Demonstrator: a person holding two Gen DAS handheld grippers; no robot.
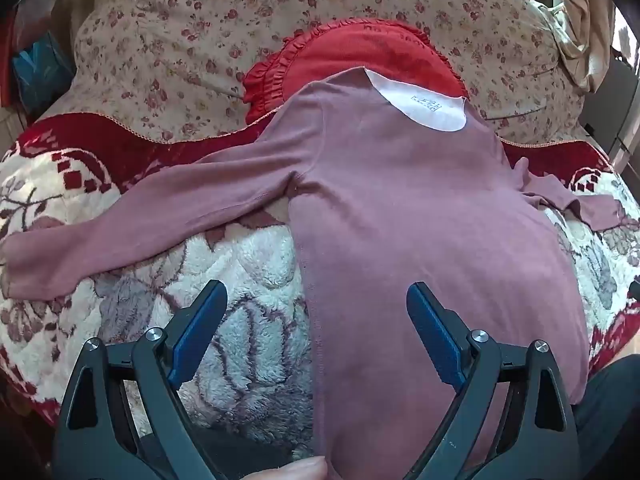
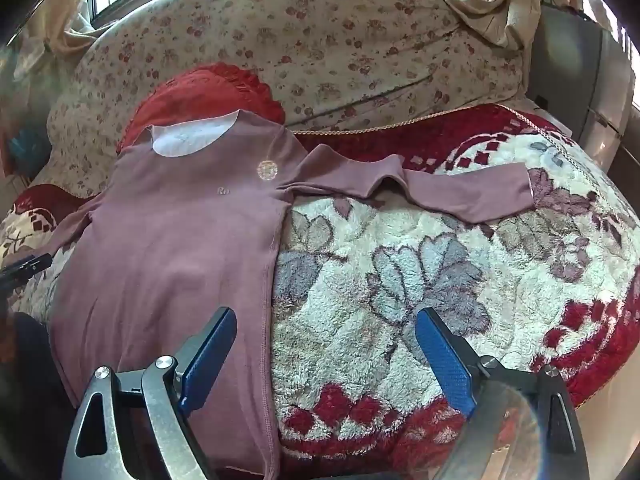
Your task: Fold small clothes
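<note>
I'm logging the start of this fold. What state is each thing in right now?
Pink long-sleeved top: spread flat, front up, unfolded.
Its sleeve in the left view: stretched out sideways.
Its sleeve in the right view: out sideways, kinked midway.
Left gripper: open, holding nothing.
Right gripper: open, holding nothing.
Red ruffled cushion: partly under the collar.
Floral blanket: spread under the top.

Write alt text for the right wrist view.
A mauve long-sleeved top lies spread flat on a fluffy cream-and-red floral blanket, one sleeve stretched out to the right. The right gripper hovers open over the top's side seam, holding nothing.
</note>
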